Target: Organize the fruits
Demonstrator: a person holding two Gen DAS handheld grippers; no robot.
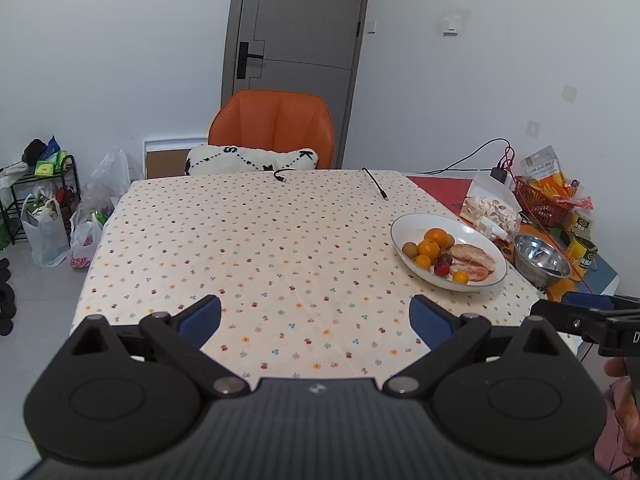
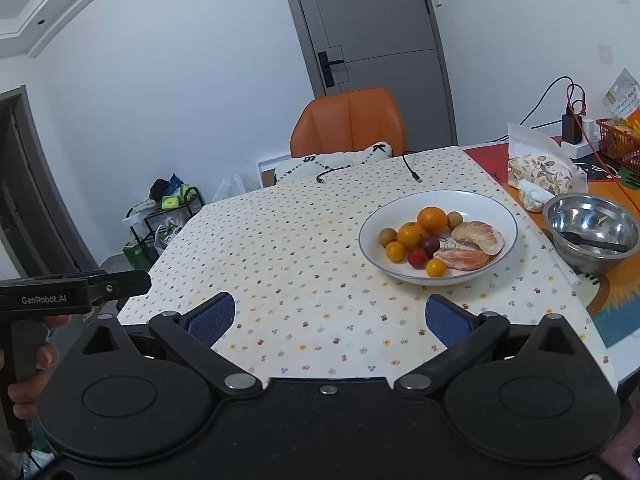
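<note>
**Fruit all in one plate, claws idle**

Near edge: left claw (image 1: 316, 316) and right claw (image 2: 330, 320) both gape, holding nothing. Toward the worktop's right edge, oranges, small fruits and pomelo segments share the white plate (image 2: 492, 204); none lies loose, so sorted or awaiting sorting.

The left hand-held gripper (image 1: 316, 320) and the right hand-held gripper (image 2: 330, 320) both hover empty, jaws spread wide, pointing toward 12 o'clock.

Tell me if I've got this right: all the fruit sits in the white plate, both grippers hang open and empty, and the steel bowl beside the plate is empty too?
Not quite: the steel bowl holds a dark spoon, as the right wrist view shows. The rest stands: fruit in the white plate, left gripper and right gripper open, empty.
</note>
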